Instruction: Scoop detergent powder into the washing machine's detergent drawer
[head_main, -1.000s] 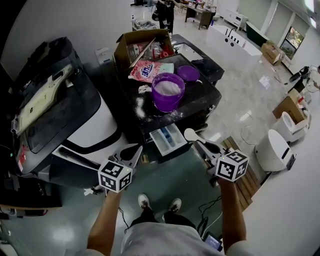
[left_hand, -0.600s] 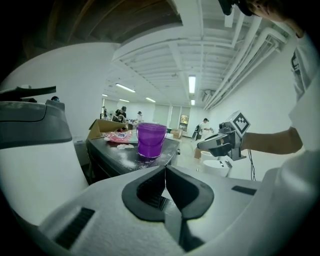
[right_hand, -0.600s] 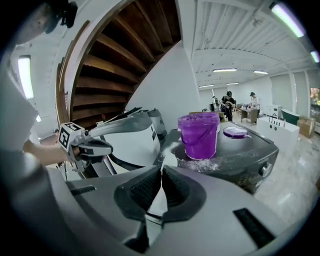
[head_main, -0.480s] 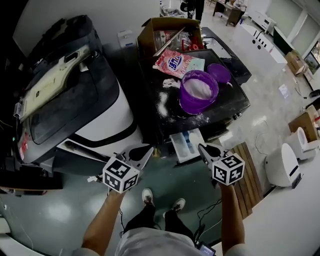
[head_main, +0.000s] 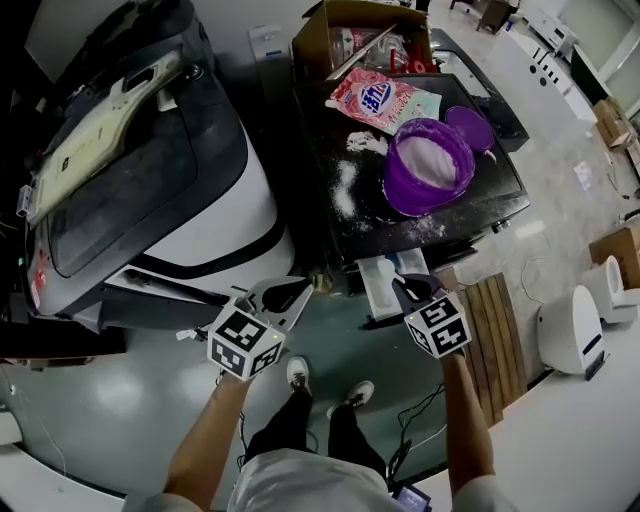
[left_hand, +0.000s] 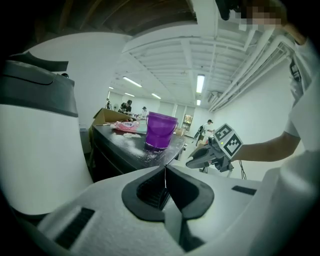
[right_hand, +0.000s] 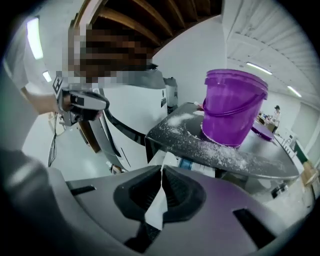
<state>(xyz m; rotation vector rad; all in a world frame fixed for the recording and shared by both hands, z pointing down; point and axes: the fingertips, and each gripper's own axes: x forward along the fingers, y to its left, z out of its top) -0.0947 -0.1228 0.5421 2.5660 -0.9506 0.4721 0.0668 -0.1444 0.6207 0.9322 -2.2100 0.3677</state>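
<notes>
The detergent drawer (head_main: 383, 288) stands pulled out from the front of the washing machine, below its dark top surface (head_main: 330, 120). Just beside the drawer, the right gripper (head_main: 405, 285) has its jaws pressed together with nothing visibly held. The left gripper (head_main: 295, 292), further to that side, is likewise closed and empty. Behind the drawer sits a purple bucket (head_main: 428, 165) of powder, with spilled powder (head_main: 343, 195) nearby. No scoop shows, so the scooping seems yet to be done.
</notes>
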